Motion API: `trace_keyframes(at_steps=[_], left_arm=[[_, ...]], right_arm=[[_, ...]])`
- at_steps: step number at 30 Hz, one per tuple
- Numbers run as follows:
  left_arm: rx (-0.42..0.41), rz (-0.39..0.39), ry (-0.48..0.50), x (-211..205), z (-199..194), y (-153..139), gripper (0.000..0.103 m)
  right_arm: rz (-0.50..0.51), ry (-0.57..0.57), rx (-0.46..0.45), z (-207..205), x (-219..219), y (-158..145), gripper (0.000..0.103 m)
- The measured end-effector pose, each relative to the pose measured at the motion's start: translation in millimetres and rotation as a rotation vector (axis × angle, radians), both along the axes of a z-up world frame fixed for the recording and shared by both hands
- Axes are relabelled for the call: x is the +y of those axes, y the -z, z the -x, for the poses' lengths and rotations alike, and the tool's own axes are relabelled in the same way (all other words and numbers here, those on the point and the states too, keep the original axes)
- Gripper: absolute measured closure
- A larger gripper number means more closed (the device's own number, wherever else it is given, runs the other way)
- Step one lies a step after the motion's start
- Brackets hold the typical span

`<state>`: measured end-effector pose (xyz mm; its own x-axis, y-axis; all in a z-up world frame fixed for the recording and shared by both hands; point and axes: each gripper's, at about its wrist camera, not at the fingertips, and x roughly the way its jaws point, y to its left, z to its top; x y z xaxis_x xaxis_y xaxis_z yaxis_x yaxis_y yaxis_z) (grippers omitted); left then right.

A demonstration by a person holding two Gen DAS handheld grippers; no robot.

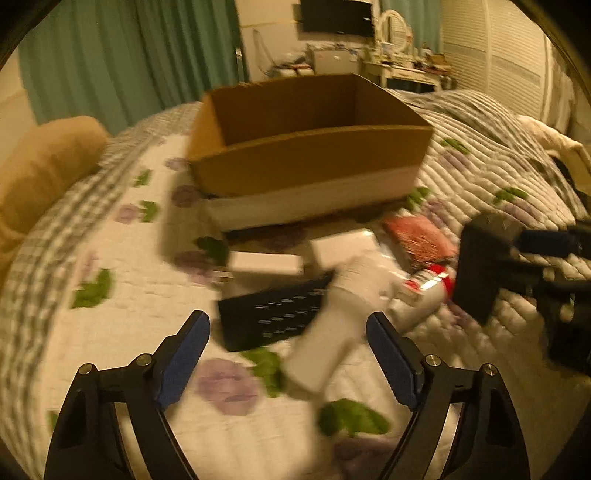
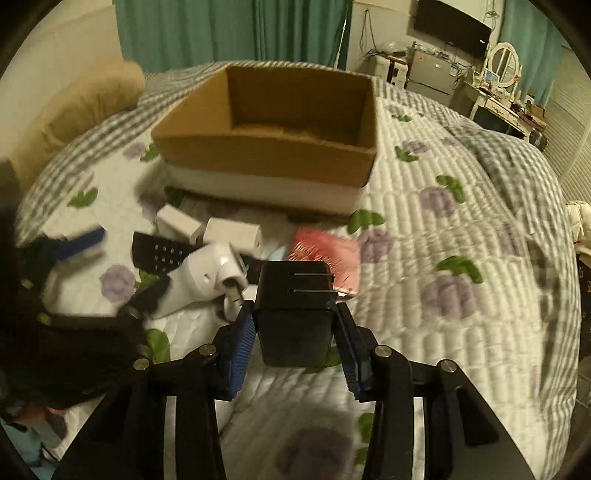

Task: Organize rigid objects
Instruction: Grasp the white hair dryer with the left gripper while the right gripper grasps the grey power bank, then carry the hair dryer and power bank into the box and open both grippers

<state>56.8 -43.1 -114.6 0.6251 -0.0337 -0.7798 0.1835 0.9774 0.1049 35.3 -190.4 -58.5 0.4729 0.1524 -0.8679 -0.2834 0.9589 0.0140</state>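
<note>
My right gripper is shut on a black plug adapter with two metal prongs, held just above the quilt. The left wrist view shows the same adapter at the right. My left gripper stands open over a white pistol-shaped device, whose handle lies between the fingers; no pad presses on it. Around it lie a black remote, two white adapters, a pink flat item and a red-and-white tube. Behind them stands an open cardboard box.
Everything rests on a quilted bedspread with purple flowers and a grey check border. A tan pillow lies at the far left. A dresser with a round mirror and green curtains stand beyond the bed.
</note>
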Motion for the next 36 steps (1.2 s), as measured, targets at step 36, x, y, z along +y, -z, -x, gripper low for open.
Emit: trace_keyframes(at_steps=[36], left_arm=[[-0.242,0.089,-0.022,17.7,-76.1,-145.1,0.054]], right_arm=[[-0.090,-0.049,-0.258,-91.0,12.1,-137.4,0.062]])
